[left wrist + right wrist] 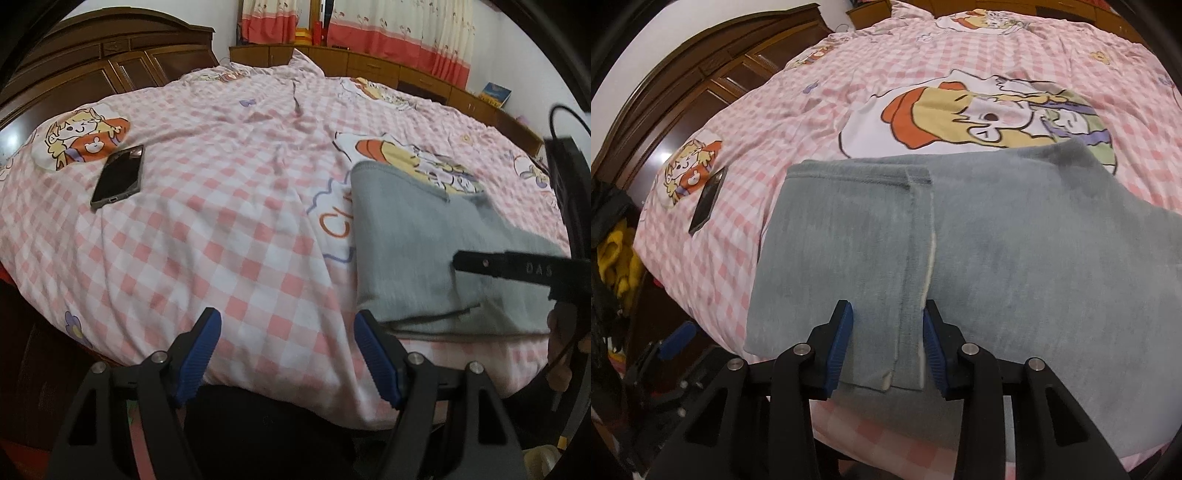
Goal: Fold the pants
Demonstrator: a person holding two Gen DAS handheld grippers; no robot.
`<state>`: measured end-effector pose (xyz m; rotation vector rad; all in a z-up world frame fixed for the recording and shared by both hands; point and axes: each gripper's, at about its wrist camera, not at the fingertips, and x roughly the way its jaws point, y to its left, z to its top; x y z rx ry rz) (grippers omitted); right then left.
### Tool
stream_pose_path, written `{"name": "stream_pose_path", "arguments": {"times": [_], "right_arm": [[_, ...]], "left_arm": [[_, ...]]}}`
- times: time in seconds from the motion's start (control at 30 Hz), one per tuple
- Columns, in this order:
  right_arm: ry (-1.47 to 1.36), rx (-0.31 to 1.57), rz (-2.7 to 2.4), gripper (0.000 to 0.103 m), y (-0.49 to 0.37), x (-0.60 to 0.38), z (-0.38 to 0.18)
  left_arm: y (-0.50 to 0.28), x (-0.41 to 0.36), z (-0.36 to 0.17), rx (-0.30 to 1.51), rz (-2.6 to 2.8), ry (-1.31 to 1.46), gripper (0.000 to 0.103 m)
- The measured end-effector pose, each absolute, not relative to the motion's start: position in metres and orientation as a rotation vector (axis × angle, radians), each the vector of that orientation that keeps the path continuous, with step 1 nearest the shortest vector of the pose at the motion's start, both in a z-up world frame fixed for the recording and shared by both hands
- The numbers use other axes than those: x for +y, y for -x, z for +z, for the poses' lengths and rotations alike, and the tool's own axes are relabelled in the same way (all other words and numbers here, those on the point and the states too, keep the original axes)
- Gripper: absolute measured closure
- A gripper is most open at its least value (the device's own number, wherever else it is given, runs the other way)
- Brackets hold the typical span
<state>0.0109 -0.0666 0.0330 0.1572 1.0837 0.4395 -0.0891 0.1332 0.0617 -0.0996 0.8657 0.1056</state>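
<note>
The grey pants [997, 251] lie folded into a thick stack on the pink checked bedspread [798, 122], near the bed's front edge. In the left wrist view they [413, 251] lie to the right. My right gripper [888, 347] is open, its blue pads on either side of the top layer's near edge and hem seam, not closed on it. My left gripper [288, 350] is open and empty over bare bedspread [229, 236], left of the pants. The right gripper's black body [517, 267] hangs over the pants in the left wrist view.
A black phone [118, 177] lies on the bedspread at the left, also in the right wrist view [708, 201]. A dark wooden headboard [92, 62] stands at the left. Low wooden cabinets [369, 66] and curtains line the far side. Yellow and dark clutter [617, 258] sits by the bed's left.
</note>
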Motion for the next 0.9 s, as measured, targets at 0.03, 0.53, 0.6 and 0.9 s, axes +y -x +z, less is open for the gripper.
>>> {"name": "stream_pose_path", "arguments": {"times": [0.03,0.53,0.6,0.9], "right_arm": [[-0.155,1.08,0.434,0.063,-0.01,-0.068,0.034],[-0.092,1.042,0.444,0.086,-0.019,-0.05,0.032],[-0.079,1.039,0.448,0.098,-0.018,-0.047,0.035],[-0.149,0.921,0.535,0.098,-0.008,-0.07,0.092]], "left_arm": [[0.087,0.134,0.062,0.867,0.104,0.102,0.025],[0.086,0.13,0.048,0.909,0.079,0.143,0.025],[0.087,0.128,0.049,0.909,0.077,0.143,0.025],[0.084,0.121,0.059,0.888,0.066,0.127,0.025]]}}
